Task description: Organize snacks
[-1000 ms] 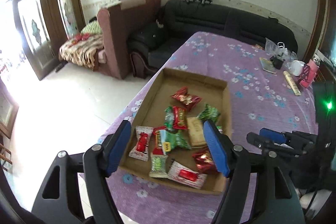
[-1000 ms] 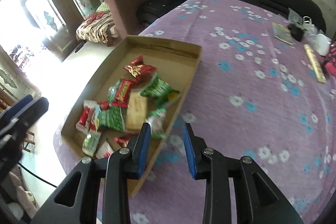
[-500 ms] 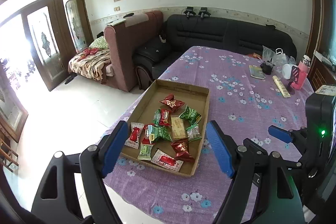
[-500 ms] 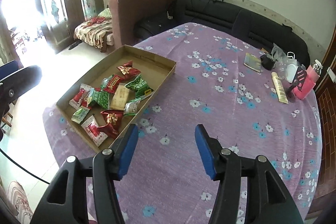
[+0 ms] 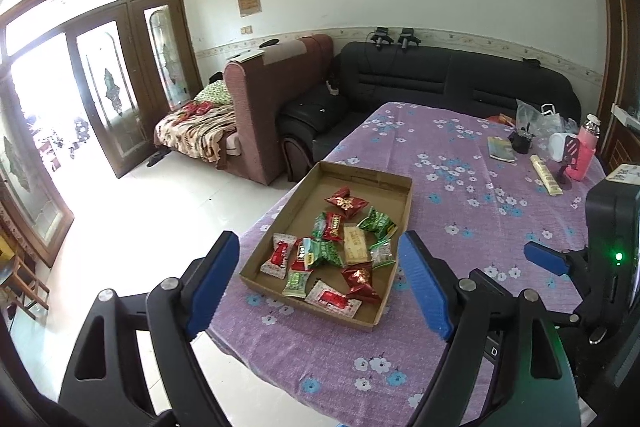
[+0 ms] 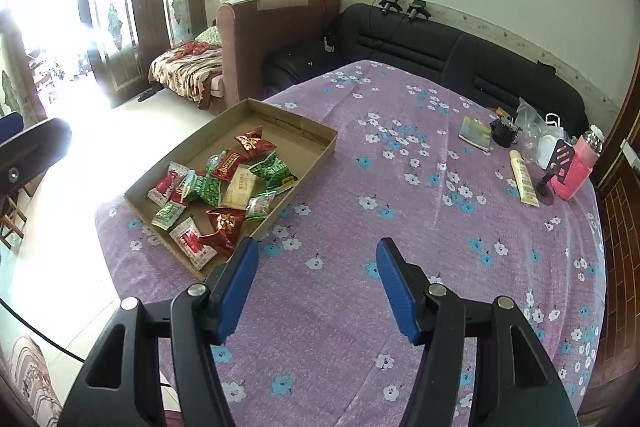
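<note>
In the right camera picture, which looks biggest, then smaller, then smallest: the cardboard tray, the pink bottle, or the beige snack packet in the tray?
1. cardboard tray
2. pink bottle
3. beige snack packet

The bottle stands farther away, so its rank over the packet is unsure.

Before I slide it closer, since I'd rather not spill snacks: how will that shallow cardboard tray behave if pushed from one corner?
The cardboard tray looks thin and low-walled, so it would likely pivot rather than travel straight. On the purple tablecloth, it may drag and bunch the fabric. The loose snack packets look light and could shift.
</note>
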Motion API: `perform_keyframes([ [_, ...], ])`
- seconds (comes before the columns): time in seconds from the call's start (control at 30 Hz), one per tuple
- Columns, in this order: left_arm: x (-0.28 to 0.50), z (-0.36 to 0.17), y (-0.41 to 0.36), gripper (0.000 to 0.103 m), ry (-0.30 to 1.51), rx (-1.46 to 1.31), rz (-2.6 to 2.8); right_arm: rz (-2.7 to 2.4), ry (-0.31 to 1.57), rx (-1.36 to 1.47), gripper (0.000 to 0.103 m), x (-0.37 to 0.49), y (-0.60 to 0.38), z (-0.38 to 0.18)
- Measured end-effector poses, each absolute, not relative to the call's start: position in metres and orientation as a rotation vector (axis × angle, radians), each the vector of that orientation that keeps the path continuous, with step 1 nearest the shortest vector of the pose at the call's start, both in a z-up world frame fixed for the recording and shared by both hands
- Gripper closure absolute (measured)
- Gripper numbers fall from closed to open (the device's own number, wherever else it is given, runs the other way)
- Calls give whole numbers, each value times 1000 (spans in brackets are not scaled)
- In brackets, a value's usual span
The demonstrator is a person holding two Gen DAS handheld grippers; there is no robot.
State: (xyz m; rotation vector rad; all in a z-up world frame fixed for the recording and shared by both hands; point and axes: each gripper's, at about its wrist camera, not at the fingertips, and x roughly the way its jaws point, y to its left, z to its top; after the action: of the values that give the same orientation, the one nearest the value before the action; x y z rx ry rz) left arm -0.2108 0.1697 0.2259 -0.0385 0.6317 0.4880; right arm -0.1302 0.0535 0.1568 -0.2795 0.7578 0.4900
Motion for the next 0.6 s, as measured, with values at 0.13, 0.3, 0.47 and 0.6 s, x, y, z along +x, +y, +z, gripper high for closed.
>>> perform_keyframes([
  [0.13,-215,224,171,21,639,-38,513,508,777,-279,38,-134,57,153],
  [0.3,-218,221,174,21,649,-43,527,521,772,-293,38,-139,65,154],
  [0.47,-221,217,178,21,661,-50,530,534,780,-306,38,-144,71,150],
  [0.6,-223,213,182,21,675,-62,530,543,791,-310,38,-146,76,147],
])
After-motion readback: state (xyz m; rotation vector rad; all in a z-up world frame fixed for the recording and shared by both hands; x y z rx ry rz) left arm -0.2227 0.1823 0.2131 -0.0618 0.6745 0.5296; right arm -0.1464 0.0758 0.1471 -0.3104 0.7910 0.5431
